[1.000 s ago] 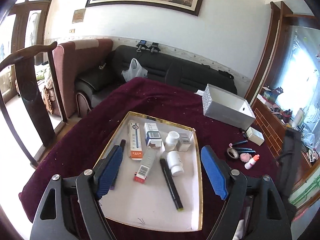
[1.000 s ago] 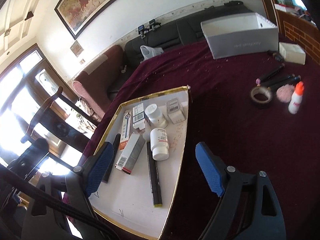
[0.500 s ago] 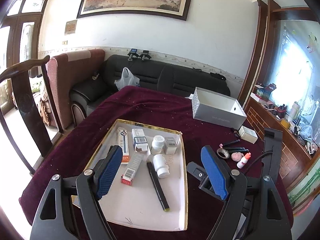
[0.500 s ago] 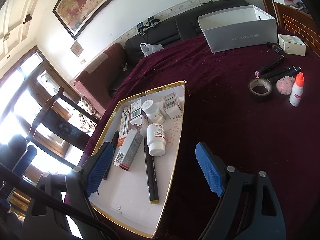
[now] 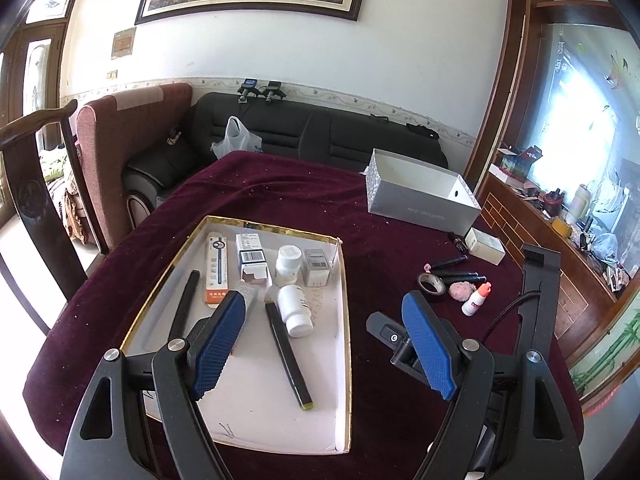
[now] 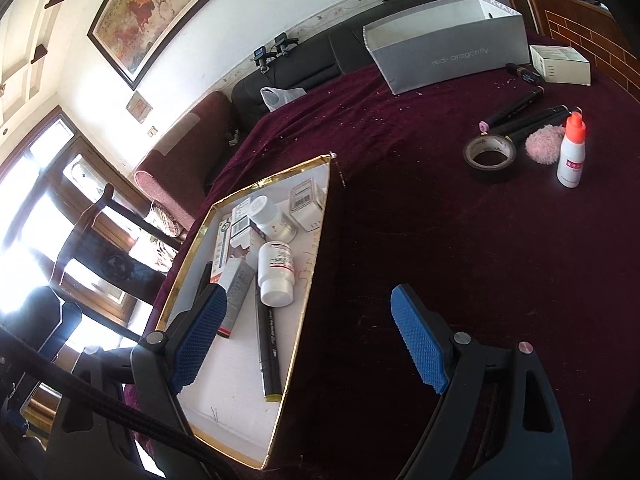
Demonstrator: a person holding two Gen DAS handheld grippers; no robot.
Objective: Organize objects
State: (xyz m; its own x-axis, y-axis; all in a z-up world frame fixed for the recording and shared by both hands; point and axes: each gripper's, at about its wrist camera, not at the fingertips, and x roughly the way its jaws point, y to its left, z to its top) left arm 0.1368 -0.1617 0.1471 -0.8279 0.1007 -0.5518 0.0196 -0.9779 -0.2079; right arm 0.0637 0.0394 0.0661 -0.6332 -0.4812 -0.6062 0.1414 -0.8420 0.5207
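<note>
A white gold-rimmed tray (image 5: pixel 276 420) lies on the maroon tablecloth and holds medicine boxes, two white pill bottles (image 5: pixel 295 307) and black markers (image 5: pixel 287 354). It also shows in the right wrist view (image 6: pixel 240 396). My left gripper (image 5: pixel 320 344) is open and empty above the tray's near right part. My right gripper (image 6: pixel 308 340) is open and empty over the tray's right rim. To the right lie a tape roll (image 6: pixel 490 154), a pink puff (image 6: pixel 542 144), a small orange-capped bottle (image 6: pixel 572 152) and dark markers (image 6: pixel 520 106).
A grey open box (image 5: pixel 420 196) stands at the table's back right, with a small white box (image 5: pixel 486 246) beside it. A black sofa (image 5: pixel 320 132) and a red armchair (image 5: pixel 120 152) stand behind the table. A wooden chair (image 5: pixel 32 184) stands at the left.
Both grippers have pulled back and risen, so the tray and table look smaller and farther. The right gripper's body has come into the left wrist view. Nothing on the table moved.
</note>
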